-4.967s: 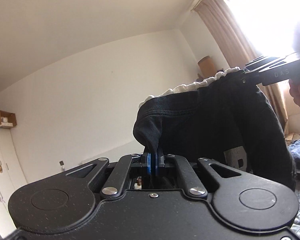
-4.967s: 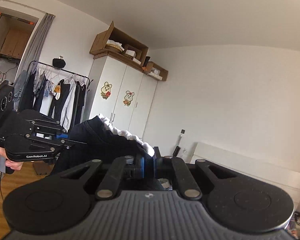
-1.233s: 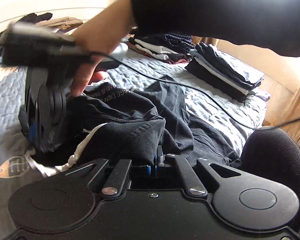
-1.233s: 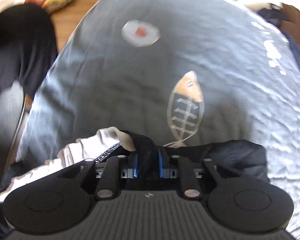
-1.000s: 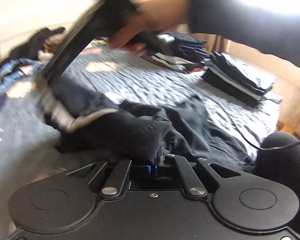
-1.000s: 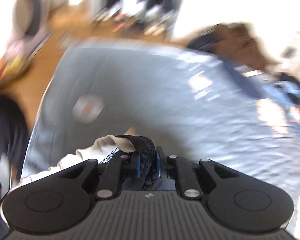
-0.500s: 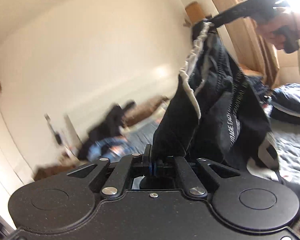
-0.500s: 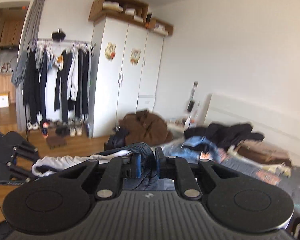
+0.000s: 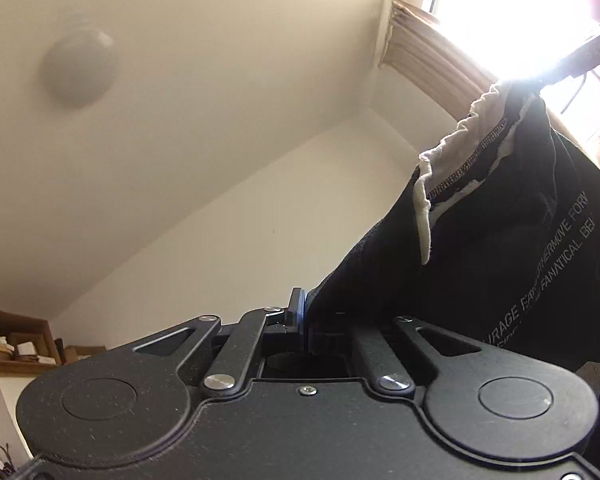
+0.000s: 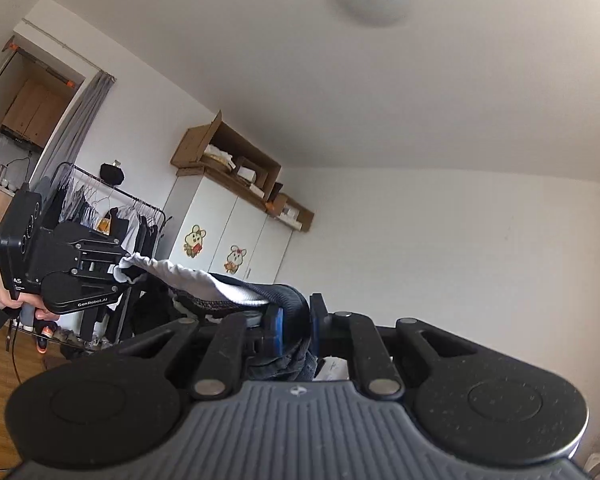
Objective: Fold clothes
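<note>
White print reading partly "FANATICAL" and "MOVE FOR", cut off at the edges, is seen on the black garment (image 9: 500,240), and "GenRobot.AI" is read on the left gripper (image 10: 116,270), with "AS" on its housing.

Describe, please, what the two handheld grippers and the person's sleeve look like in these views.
Both grippers are matt black with round pivot discs, silver screws and blue pads. The right gripper has a ribbed grey top plate; the left gripper has a boxy body with white "GenRobot.AI" lettering and a thin cable hanging below its handle. The hand holding it wears a dark sleeve.
</note>
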Available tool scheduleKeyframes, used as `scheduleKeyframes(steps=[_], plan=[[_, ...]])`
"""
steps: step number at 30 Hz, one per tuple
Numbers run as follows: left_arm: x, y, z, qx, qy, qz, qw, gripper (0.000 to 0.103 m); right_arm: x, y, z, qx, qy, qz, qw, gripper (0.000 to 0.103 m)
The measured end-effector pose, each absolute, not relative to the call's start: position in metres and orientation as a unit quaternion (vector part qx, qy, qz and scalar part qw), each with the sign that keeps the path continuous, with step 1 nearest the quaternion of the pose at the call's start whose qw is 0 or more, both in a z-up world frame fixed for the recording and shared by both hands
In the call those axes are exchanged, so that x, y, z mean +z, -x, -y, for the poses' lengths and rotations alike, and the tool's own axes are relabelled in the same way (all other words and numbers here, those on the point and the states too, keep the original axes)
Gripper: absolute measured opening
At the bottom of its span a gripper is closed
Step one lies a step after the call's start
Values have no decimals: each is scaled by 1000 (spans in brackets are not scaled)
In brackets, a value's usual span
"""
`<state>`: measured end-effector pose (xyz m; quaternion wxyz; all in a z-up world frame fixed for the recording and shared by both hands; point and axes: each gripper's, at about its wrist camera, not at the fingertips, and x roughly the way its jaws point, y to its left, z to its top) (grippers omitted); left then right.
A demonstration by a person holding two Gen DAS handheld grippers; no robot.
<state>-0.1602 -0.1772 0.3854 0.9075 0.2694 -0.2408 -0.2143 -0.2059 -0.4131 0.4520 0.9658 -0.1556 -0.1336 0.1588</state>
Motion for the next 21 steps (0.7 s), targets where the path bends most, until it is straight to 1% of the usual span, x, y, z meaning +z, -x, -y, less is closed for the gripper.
scheduleKeyframes(steps=[3,6,11,13,15,18,21], plan=[[394,170,184,-220,-262,257,904,2,462,219,411,148,162,153,964,12],[394,161,200,-229,-260,252,904,2,463,218,412,134,168,158,964,12],[372,105,239,-260,-257,204,908,2,447,174,429,101,170,115,973,12],[352,71,265,-274,-259,173,910,2,438,151,439,88,167,90,978,12],[324,31,295,-288,-262,136,911,2,417,112,454,74,155,53,984,12],[273,-37,345,-308,-266,69,911,2,369,39,486,50,131,-7,990,12],[212,-104,395,-321,-263,0,910,2,302,-41,522,23,101,-65,993,11]])
